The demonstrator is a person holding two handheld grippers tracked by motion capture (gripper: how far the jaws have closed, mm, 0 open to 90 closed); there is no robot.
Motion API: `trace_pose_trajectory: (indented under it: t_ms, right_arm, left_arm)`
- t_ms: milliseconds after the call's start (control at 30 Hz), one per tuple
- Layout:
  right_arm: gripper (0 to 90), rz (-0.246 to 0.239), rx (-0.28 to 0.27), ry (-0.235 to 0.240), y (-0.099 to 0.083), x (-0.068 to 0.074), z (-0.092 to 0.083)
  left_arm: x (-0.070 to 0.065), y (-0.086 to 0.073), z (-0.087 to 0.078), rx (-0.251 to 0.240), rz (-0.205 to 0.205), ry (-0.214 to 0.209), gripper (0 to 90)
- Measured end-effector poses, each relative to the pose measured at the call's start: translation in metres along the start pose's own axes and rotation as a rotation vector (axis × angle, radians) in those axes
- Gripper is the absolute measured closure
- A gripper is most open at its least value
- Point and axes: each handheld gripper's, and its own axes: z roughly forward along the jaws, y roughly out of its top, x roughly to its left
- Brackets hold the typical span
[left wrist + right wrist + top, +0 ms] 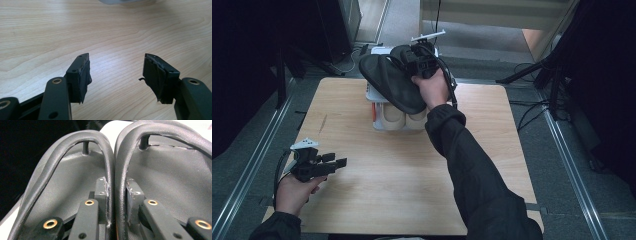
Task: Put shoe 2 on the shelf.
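Observation:
A pair of black flip-flops (389, 80) hangs in the air above the white shoe rack (377, 107) at the table's far edge. My right gripper (419, 57) is shut on them: in the right gripper view its jaws pinch the two inner straps (115, 182) together, one sandal (62, 195) on each side. My left gripper (334, 164) rests low over the table's near left, jaws open with bare wood between the fingertips (80, 75).
The rack holds a pair of beige shoes (404, 117) on its lower level. The wooden table (387, 185) has metal rails (252, 165) along both sides. Dark stands and cables (537, 100) lie on the floor at the right.

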Motion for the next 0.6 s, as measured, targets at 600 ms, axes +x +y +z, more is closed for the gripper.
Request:
trace_pose_trajectory:
  t_ms: [600]
  right_arm:
    - [75.3, 0.25, -0.059, -0.233, 0.02, 0.003, 0.047]
  left_arm:
    - [-0.005, 0.002, 0.004, 0.009, 0.025, -0.03, 39.1]
